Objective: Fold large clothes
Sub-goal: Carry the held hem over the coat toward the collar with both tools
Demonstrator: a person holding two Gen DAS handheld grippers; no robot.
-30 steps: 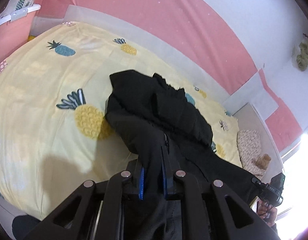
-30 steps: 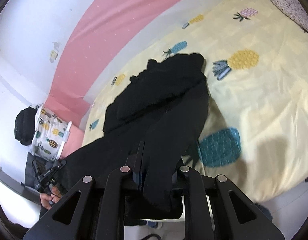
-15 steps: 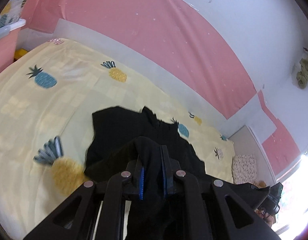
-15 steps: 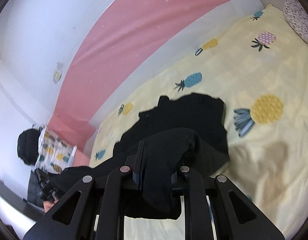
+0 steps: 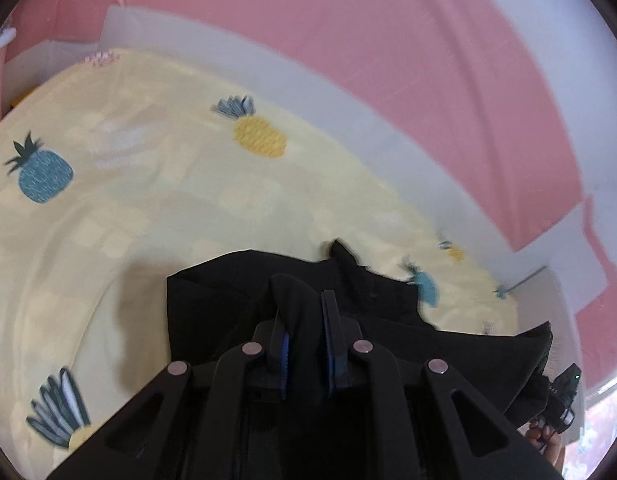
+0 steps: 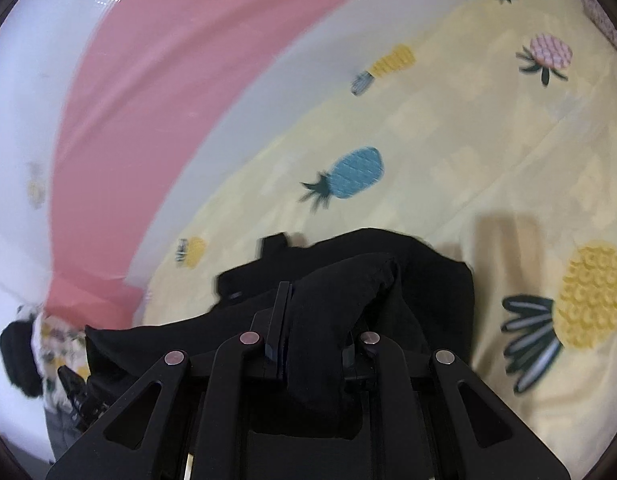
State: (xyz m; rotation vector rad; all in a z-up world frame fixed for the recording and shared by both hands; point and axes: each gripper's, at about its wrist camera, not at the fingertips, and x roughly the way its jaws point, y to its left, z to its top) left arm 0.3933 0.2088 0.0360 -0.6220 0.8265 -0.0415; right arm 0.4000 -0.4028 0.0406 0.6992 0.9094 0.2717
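Pink-and-white walls (image 5: 388,40) rise behind the bed, whose yellow pineapple-print sheet (image 5: 148,184) carries a black garment (image 5: 228,300) bunched at its near side. Left claw (image 5: 304,328) is clamped on a fold of that cloth; right claw (image 6: 308,320) likewise pinches a thick black fold, jaws narrow.

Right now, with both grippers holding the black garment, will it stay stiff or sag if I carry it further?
Likely floppy: the black garment droops between the left gripper and right gripper. Probably light; small pinches carry it.
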